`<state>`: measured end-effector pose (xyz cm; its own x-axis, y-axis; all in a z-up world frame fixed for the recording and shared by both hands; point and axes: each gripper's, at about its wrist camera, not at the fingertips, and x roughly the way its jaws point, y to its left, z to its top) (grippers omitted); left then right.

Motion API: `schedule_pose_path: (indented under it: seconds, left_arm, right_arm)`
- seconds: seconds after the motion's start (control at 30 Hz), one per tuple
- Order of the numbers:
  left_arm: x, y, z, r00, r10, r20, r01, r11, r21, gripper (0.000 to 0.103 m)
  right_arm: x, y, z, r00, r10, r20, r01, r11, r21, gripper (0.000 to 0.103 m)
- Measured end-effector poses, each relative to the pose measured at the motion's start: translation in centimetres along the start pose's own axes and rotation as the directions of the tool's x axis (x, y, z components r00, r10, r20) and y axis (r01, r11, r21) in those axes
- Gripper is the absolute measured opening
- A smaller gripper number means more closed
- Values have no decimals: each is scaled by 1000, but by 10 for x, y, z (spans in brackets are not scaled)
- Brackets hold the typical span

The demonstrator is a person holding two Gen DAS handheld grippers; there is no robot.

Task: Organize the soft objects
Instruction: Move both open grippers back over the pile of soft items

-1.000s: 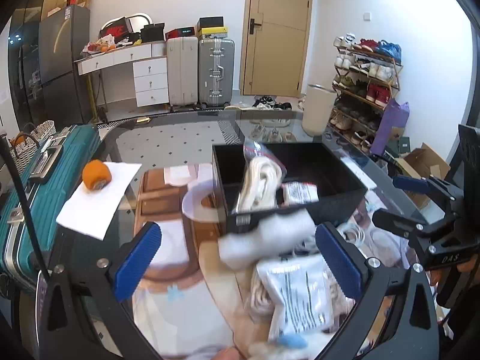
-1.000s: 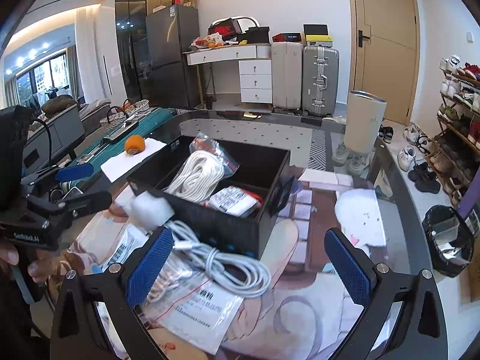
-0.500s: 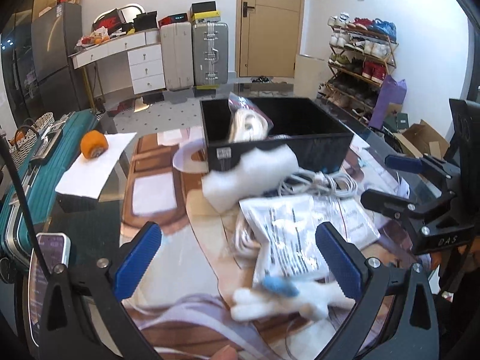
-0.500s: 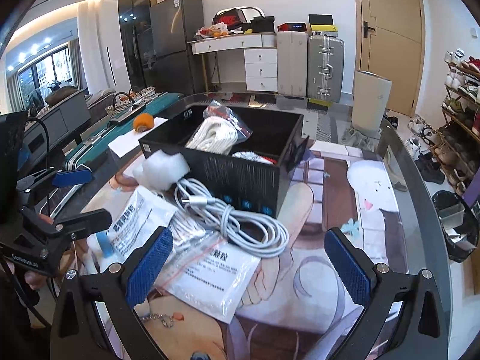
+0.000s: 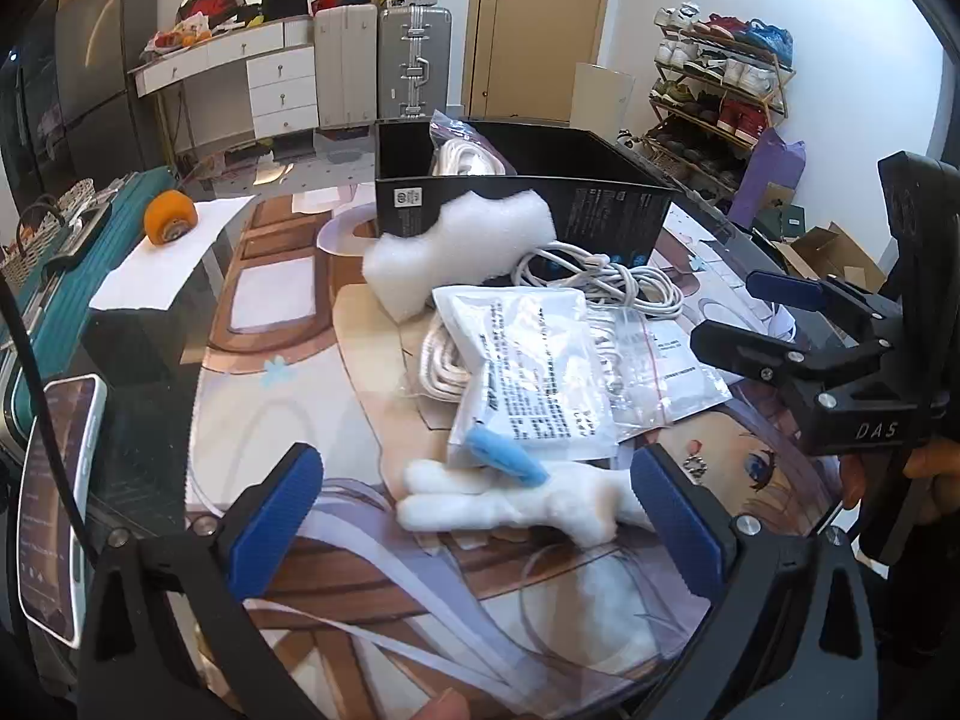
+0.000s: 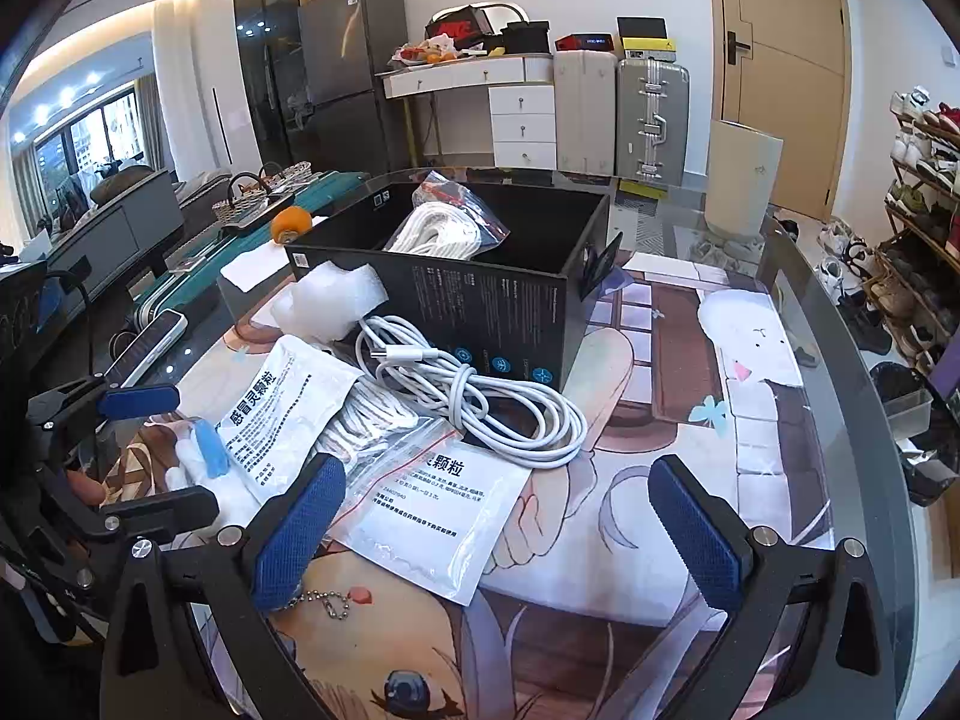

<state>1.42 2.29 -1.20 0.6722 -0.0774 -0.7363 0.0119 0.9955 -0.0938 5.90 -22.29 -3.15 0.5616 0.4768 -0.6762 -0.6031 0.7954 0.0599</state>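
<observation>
table mat (image 5: 288, 408) hidden (under pouches (image 5: 534, 372))

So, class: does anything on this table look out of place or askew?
Yes. The white foam block leans tilted against the black box outside it, and the plush toy lies on its side. The white cable sprawls loose over the packets.

One black box (image 6: 480, 300), two suitcases (image 6: 618, 114).

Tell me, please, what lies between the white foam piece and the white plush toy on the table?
In the left wrist view, a white printed sachet and a bundle of white cord under it lie between the foam piece and the plush toy.
</observation>
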Motion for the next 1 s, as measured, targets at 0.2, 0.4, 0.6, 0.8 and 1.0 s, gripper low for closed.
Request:
schedule_pose_path:
  seconds: [0.2,0.4,0.6,0.8,1.0]
  left_arm:
    - [-6,-12,3,999,-37,2,37,999,-16,103]
    - [11,-22,5,1000,-6,-22,6,1000,-17,103]
    - [14,-14,0,998,-22,-53,21,1000,-19,103]
    - [5,6,-5,997,9,-75,-9,1000,-3,103]
    - [0,17,-9,996,-18,-82,14,999,-50,103]
  right_arm:
    - [-8,-1,0,1000,-4,16,4,1000,4,103]
    - [-9,-2,-3,1000,-9,16,9,1000,10,103]
    - [-10,-2,-4,1000,-8,13,8,1000,10,103]
    - [-8,-1,-4,1000,-6,7,6,1000,8,103]
    - [-5,2,-5,1000,-6,3,6,1000,-1,103]
